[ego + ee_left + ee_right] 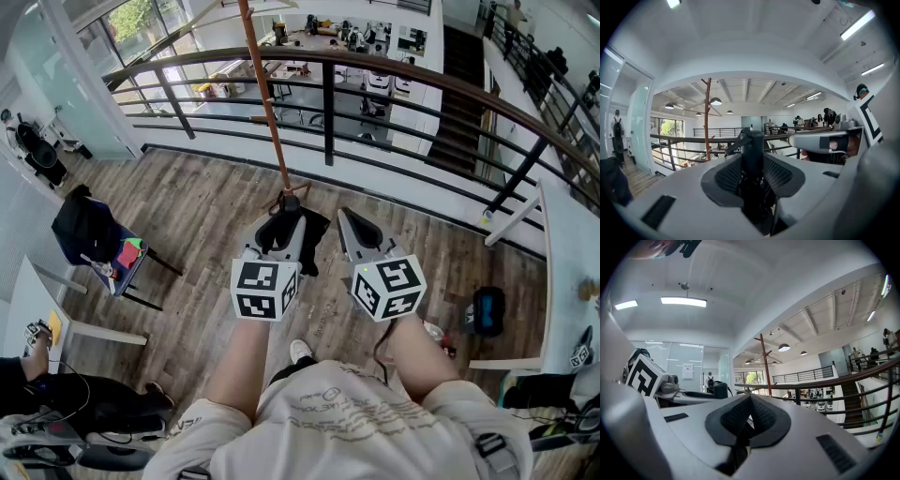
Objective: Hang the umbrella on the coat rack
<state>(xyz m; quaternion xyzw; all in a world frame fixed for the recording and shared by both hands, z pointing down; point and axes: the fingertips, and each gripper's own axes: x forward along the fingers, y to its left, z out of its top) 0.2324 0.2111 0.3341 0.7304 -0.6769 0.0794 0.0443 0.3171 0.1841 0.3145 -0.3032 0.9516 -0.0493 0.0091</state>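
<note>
My left gripper (284, 223) is shut on the black folded umbrella (315, 236), held out level in front of me. In the left gripper view the umbrella's black handle (753, 154) stands between the jaws, with both pads against it and a strap loop at its top. The wooden coat rack (267, 103) is a thin brown pole with branches, standing just beyond the umbrella by the railing; it also shows as the coat rack (708, 117) and the coat rack (765, 363). My right gripper (349, 225) is level beside the left one, shut, with nothing between its pads (740, 416).
A dark railing (394, 70) runs across behind the rack, with a drop to a lower floor beyond. A chair with a black bag (86, 230) stands at the left. A white table (562, 281) and a black bag (487, 311) on the floor are at the right.
</note>
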